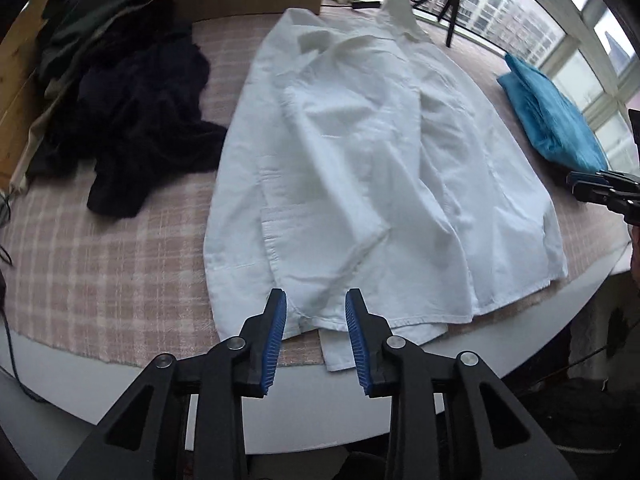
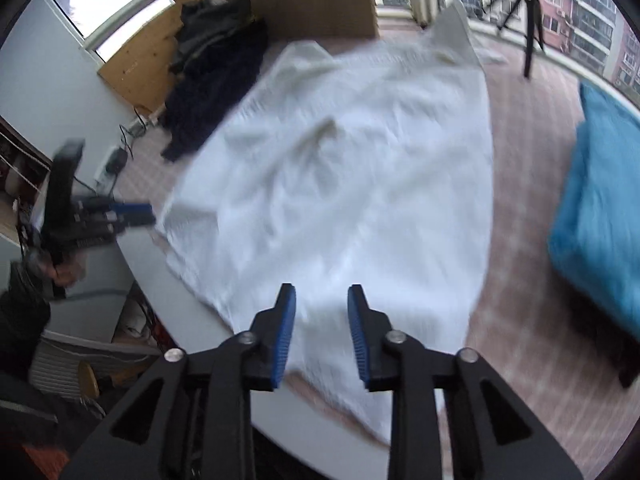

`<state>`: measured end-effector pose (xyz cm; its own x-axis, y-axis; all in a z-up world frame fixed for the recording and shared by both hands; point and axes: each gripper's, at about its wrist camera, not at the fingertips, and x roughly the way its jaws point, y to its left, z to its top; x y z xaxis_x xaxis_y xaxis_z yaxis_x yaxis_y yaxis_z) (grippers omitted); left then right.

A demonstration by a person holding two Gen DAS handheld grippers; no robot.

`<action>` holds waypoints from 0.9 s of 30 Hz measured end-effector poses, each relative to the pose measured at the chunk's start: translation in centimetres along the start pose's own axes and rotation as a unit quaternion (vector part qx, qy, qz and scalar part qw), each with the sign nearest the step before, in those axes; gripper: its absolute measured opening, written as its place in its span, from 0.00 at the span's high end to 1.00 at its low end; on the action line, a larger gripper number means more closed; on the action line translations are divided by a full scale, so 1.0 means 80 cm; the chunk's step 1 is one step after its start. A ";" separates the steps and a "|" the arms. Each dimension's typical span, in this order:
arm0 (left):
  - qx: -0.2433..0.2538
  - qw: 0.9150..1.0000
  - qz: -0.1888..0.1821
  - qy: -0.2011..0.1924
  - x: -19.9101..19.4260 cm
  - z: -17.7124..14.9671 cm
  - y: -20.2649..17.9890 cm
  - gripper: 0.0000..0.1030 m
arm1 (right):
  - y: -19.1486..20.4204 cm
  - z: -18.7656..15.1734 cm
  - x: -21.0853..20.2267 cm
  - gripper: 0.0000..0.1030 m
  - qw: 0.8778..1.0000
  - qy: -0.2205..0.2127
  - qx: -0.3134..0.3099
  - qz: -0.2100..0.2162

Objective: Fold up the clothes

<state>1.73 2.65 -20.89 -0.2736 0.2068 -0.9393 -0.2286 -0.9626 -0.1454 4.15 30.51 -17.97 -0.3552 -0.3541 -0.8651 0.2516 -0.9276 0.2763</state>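
A white shirt (image 1: 360, 168) lies spread and creased on the pink checked cloth of the table (image 1: 100, 248), its collar at the far end and its hem near the front edge. My left gripper (image 1: 316, 300) hovers above the hem, jaws open, nothing between the blue pads (image 1: 276, 340). In the right wrist view the same white shirt (image 2: 340, 184) looks blurred. My right gripper (image 2: 322, 296) stands open over its near edge, holding nothing. The right gripper (image 1: 604, 192) also shows at the right edge of the left wrist view; the left gripper (image 2: 132, 214) shows at the left of the right wrist view.
A dark navy garment (image 1: 140, 120) and a heap of dark green clothes (image 1: 104, 8) lie at the table's left. A folded blue cloth (image 1: 552, 116) lies at the right by the window. A black tripod (image 1: 452, 12) stands at the back. The table's white rim (image 1: 360, 412) runs along the front.
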 end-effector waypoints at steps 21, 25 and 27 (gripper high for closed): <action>-0.002 0.999 0.047 -0.006 0.084 0.058 0.008 0.72 | -0.029 0.035 0.013 0.62 0.999 0.017 0.004 -0.031; -0.007 0.999 0.040 -0.028 0.062 0.049 0.004 0.94 | -0.058 0.022 0.006 0.60 0.999 0.010 0.038 -0.028; -0.016 0.999 0.017 -0.045 0.035 0.044 0.007 0.94 | -0.070 0.018 0.006 0.60 0.998 0.009 0.053 -0.025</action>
<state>-2.43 3.30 -22.50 -0.3641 0.1872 -0.9123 -0.1879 -0.9742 -0.1248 1.26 35.39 -19.32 -0.3475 -0.3063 -0.8863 0.1363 -0.9516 0.2754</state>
